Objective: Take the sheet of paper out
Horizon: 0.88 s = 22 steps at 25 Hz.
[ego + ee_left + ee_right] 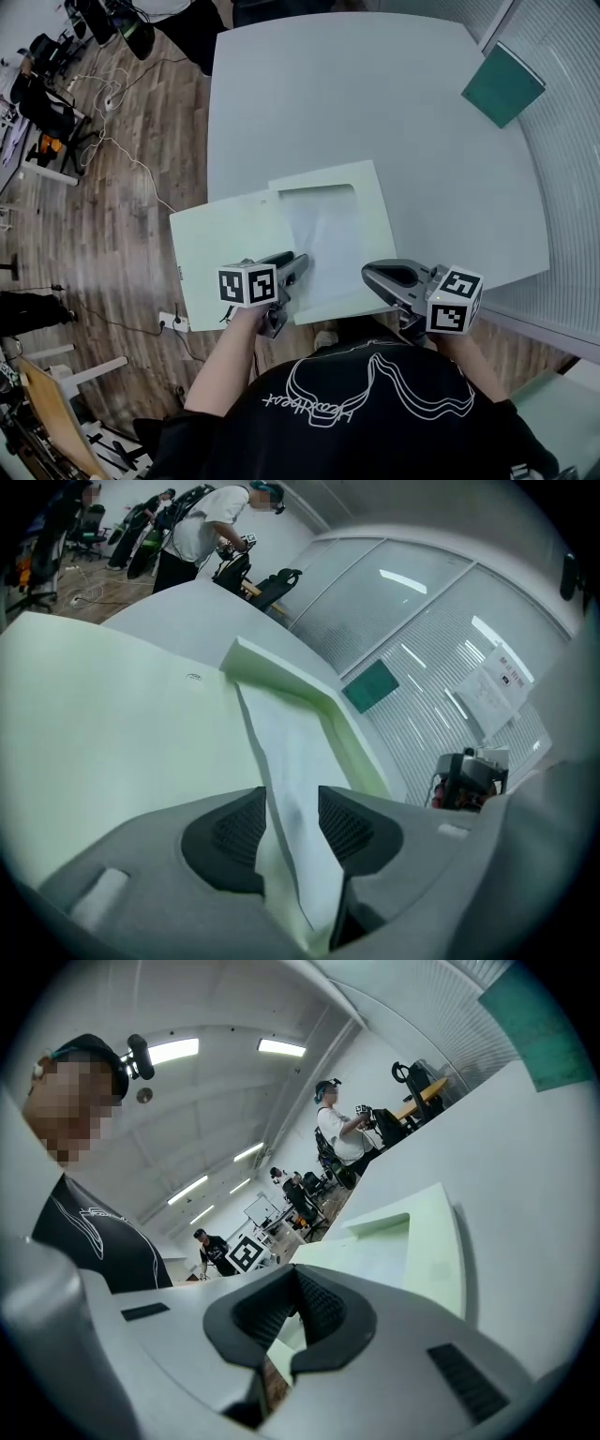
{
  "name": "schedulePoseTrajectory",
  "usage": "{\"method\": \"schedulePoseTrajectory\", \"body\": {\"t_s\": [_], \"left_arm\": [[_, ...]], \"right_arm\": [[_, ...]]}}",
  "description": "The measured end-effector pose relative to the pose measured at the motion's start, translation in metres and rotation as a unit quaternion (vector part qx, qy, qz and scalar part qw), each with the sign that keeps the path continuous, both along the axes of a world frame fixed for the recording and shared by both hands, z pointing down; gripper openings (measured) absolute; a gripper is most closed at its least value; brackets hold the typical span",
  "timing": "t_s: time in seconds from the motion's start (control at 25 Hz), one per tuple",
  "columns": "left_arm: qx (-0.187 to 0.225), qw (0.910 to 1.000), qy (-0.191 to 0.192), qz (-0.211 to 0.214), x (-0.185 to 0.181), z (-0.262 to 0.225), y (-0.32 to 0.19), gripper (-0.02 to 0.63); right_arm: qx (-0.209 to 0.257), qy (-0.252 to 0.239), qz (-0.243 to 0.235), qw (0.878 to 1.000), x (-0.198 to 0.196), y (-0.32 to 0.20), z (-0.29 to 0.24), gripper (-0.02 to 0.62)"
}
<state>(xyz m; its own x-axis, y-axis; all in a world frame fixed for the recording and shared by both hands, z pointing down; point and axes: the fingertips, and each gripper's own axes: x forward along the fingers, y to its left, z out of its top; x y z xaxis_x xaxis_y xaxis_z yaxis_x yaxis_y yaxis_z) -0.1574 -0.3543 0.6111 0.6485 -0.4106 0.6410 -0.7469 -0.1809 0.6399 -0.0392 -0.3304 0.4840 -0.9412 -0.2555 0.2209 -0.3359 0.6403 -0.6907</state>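
Note:
A pale green folder (225,246) lies open on the grey table (375,94), at its near edge. A white sheet of paper (323,234) sits in its right half, tucked under the pocket (370,202). My left gripper (298,265) is at the folder's near edge, over the fold. In the left gripper view its jaws (292,797) stand open, and the sheet's (292,752) raised near edge runs between the pads without being pressed. My right gripper (367,274) is at the folder's near right corner. Its jaws (294,1271) are shut with nothing seen between them, and the folder (441,1241) lies just beyond.
A dark green book (502,84) lies at the table's far right, beside a ribbed glass partition (572,141). The folder's left flap overhangs the table's left edge above wooden floor (112,216) with cables. People and office chairs stand far off in the room (202,527).

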Motion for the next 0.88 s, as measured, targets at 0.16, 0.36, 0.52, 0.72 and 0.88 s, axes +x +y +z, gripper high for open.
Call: {"method": "schedulePoseTrajectory", "body": {"t_s": [0.16,0.36,0.52,0.72,0.88], "left_arm": [[-0.018,0.9995,0.007,-0.023,-0.001,0.005,-0.004,0.161],[-0.036,0.9989,0.018,-0.026,0.004,0.008,-0.008,0.16],[-0.045,0.9984,0.02,-0.026,0.005,0.009,-0.005,0.13],[-0.052,0.9982,0.006,-0.028,0.006,0.018,-0.009,0.057],[-0.046,0.9986,-0.014,-0.022,0.004,0.019,-0.007,0.014]], "right_arm": [[-0.008,-0.001,0.008,1.0,0.006,0.001,0.002,0.009],[-0.011,-0.01,0.005,1.0,0.004,0.007,0.003,0.009],[-0.01,-0.012,0.002,1.0,0.004,0.015,0.002,0.009],[-0.015,-0.011,0.007,1.0,0.01,0.011,0.01,0.009],[-0.02,-0.014,0.007,1.0,0.008,0.017,0.014,0.009]]}}
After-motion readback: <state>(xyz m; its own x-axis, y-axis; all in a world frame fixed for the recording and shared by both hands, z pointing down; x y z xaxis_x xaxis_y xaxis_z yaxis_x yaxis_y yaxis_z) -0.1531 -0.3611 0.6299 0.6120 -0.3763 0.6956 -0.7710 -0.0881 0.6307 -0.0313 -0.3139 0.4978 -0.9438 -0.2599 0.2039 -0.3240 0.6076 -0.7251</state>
